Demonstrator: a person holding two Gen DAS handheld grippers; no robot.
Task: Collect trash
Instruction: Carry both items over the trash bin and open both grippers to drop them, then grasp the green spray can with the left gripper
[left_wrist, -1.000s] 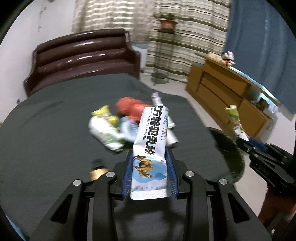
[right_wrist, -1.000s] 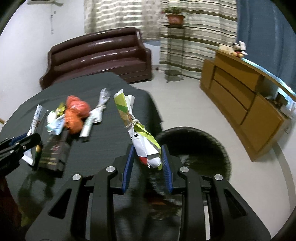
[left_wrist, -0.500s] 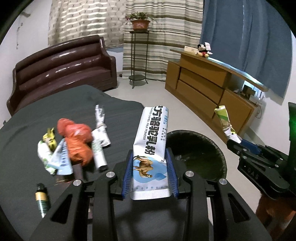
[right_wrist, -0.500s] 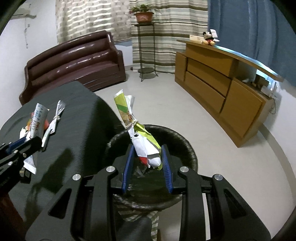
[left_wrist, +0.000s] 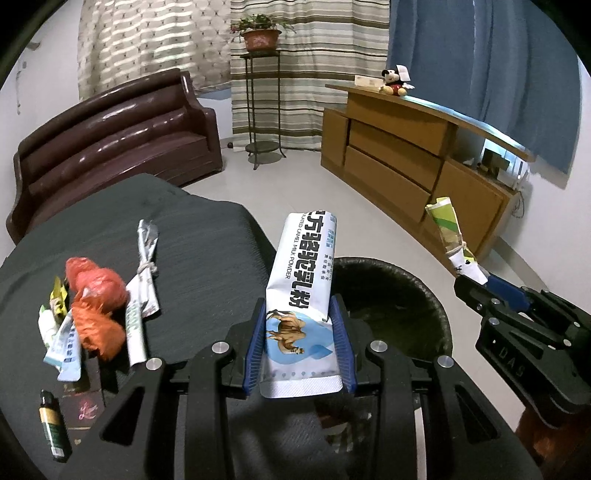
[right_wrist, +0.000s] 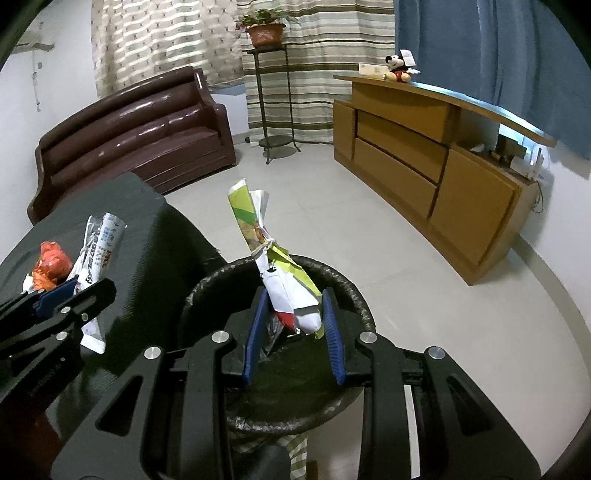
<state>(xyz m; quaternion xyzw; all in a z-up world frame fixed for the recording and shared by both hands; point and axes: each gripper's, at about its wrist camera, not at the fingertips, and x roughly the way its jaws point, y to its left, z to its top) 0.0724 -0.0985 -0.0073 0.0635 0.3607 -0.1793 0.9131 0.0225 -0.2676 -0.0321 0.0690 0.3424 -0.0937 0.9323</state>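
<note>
My left gripper (left_wrist: 300, 325) is shut on a white and blue camel milk powder packet (left_wrist: 301, 291), held at the near rim of the black-lined trash bin (left_wrist: 436, 314). My right gripper (right_wrist: 293, 321) stands over the bin (right_wrist: 351, 295). Its jaws are wider than before and the knotted green and white wrapper (right_wrist: 275, 266) hangs between them, still touching. That wrapper also shows in the left wrist view (left_wrist: 452, 236). Other trash lies on the dark table (left_wrist: 207, 266): red and orange crumpled bags (left_wrist: 96, 306), a knotted silver wrapper (left_wrist: 144, 273), small sachets (left_wrist: 61, 339).
A small bottle (left_wrist: 53, 430) and a dark card lie at the table's near left. A brown sofa (left_wrist: 110, 136), a plant stand (left_wrist: 260, 110) and a wooden sideboard (left_wrist: 402, 158) stand around a tiled floor (right_wrist: 369, 229).
Both grippers swung right from the table to above the bin. The right gripper's jaws have widened around the knotted wrapper. The left still grips the packet.
</note>
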